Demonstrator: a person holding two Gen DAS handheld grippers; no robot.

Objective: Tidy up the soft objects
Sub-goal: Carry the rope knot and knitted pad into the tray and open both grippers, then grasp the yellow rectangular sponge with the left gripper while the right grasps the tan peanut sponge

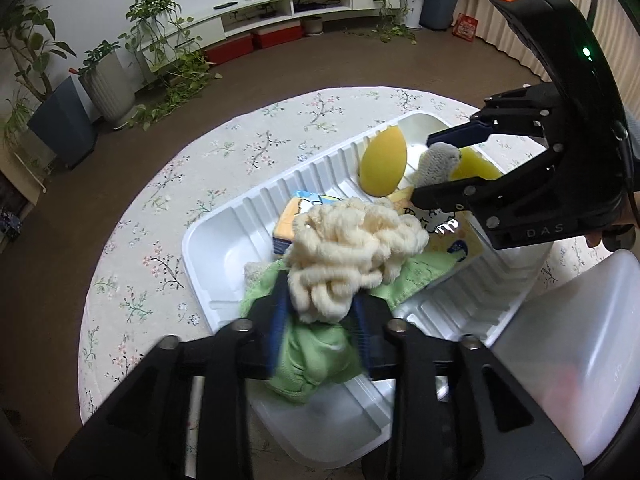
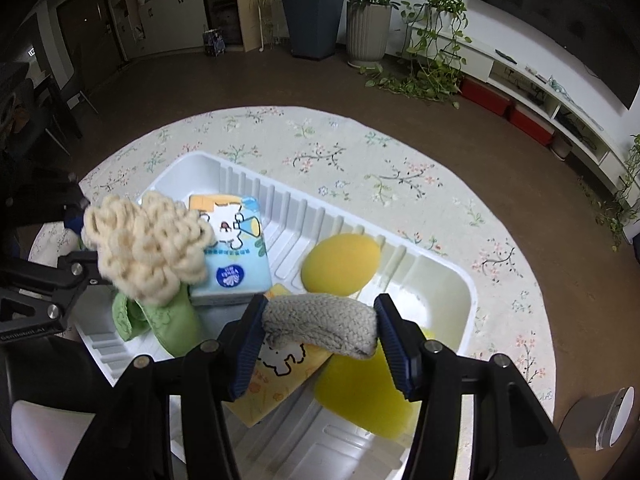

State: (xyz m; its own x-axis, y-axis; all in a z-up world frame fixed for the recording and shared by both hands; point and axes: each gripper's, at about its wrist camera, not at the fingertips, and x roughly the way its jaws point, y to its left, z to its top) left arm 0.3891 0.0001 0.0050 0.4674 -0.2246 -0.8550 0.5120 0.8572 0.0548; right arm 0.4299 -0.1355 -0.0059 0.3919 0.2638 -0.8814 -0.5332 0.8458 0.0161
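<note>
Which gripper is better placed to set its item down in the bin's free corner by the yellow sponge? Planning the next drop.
Right. The right gripper holds the grey knit roll beside that corner; the left gripper, holding the cream yarn bundle, sits at the bin's opposite end.

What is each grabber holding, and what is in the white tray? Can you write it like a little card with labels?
left gripper: shut on the cream chenille bundle, green cloth below it
right gripper: shut on the grey knitted piece
white tray: ribbed, on the floral tablecloth
in the tray: yellow egg-shaped sponge, tissue pack with a cartoon, second yellow pack, flat yellow sponge
</note>
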